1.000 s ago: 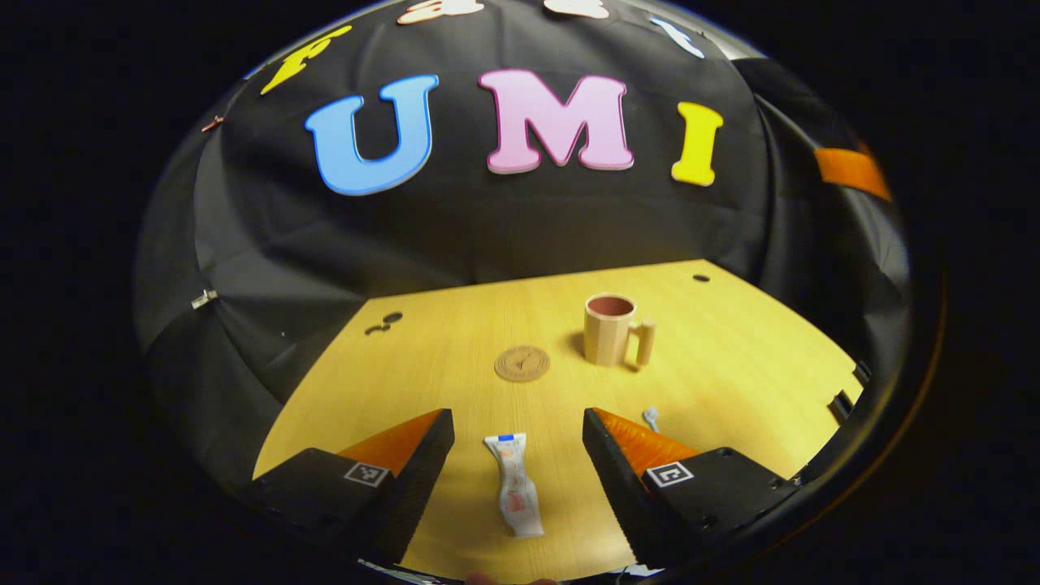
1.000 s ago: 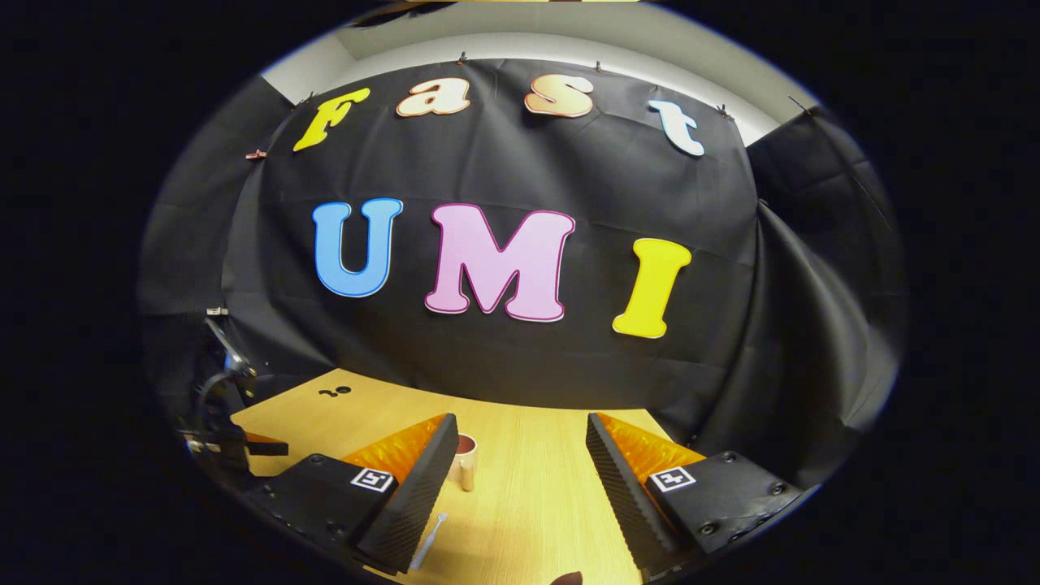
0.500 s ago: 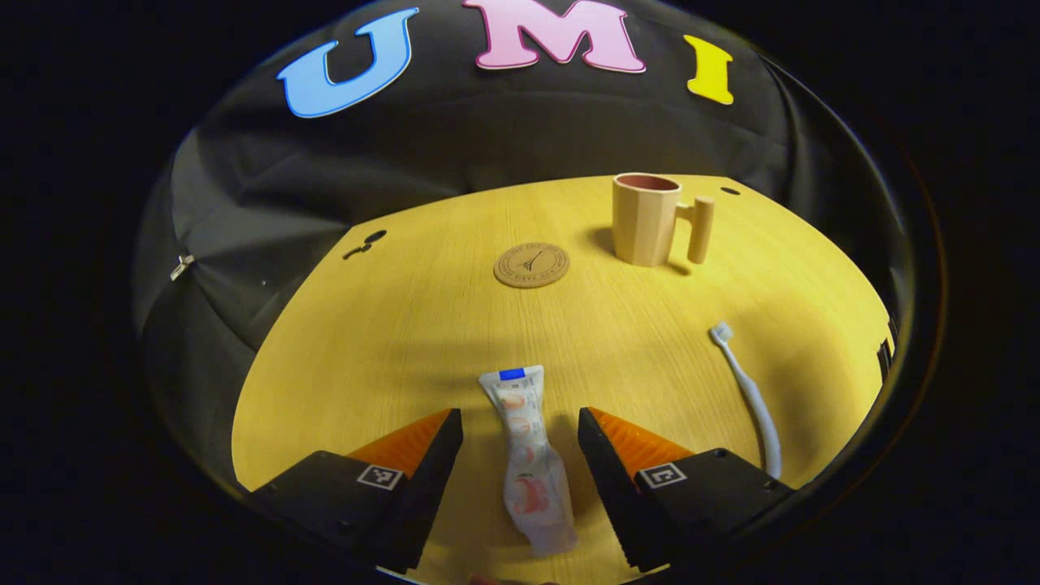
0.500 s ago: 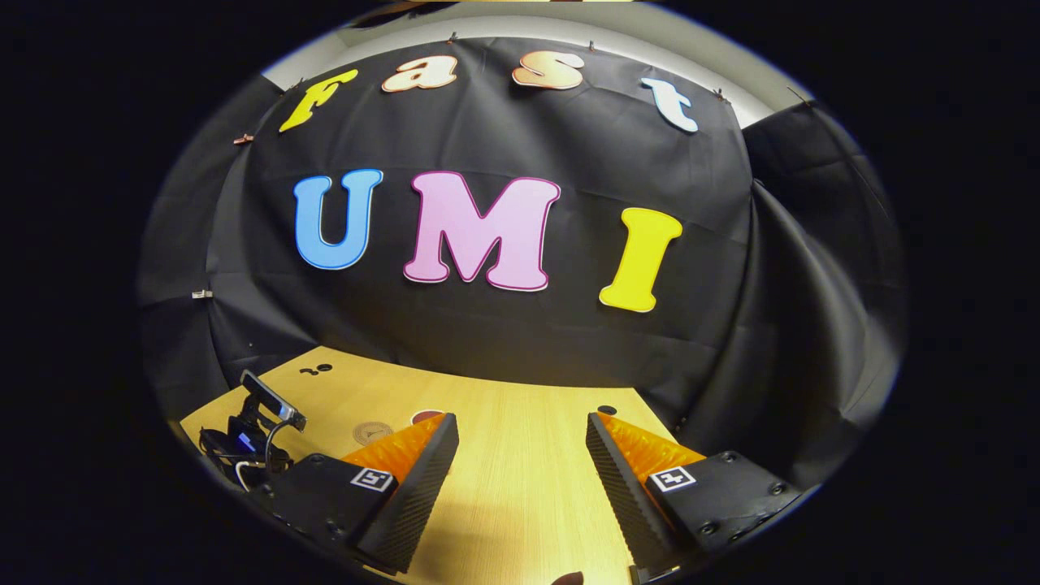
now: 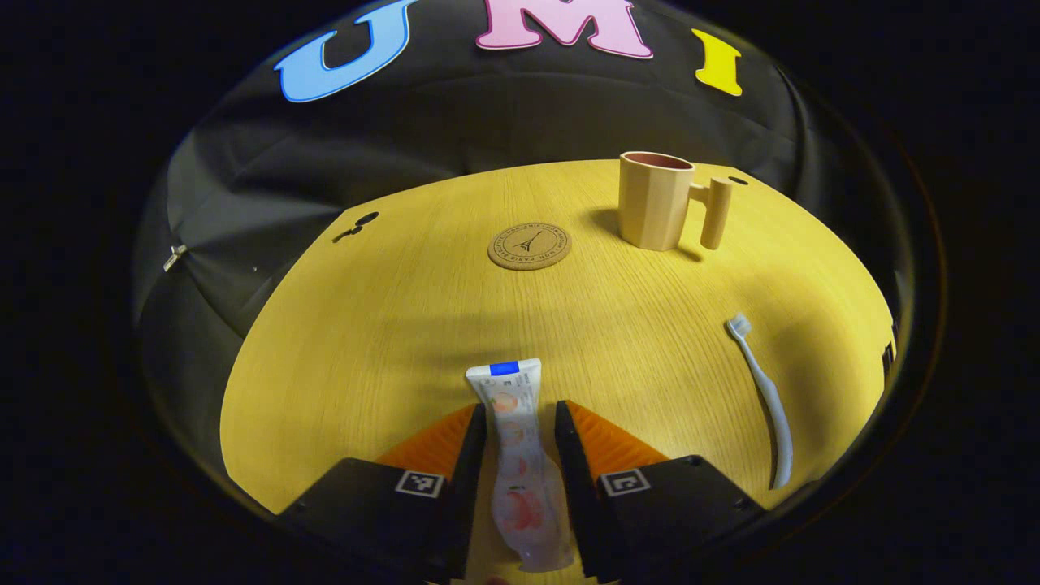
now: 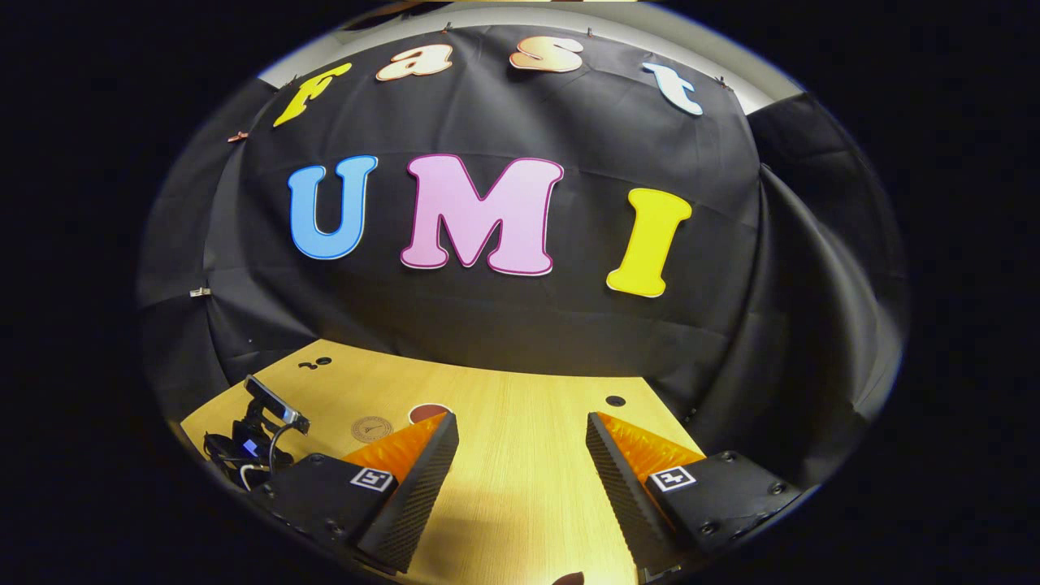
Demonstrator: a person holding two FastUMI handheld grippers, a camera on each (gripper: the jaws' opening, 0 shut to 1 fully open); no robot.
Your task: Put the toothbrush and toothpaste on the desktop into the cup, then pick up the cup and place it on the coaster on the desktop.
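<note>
A wooden desktop (image 5: 390,325) stretches toward the black cloth wall (image 5: 455,122), with bare surface between the objects. At its near edge the left gripper (image 5: 516,455) pinches the toothpaste (image 5: 520,455), both fingers against the tube's sides. Far right stands the cup (image 5: 654,201), upright, handle to the right; the coaster (image 5: 529,246) lies just left of it, apart. The toothbrush (image 5: 764,398) lies near the right edge. The right gripper (image 6: 520,479) hangs spread above open wood.

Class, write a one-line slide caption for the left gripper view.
Left gripper closes on the toothpaste; toothbrush, cup and coaster wait on the desktop.
</note>
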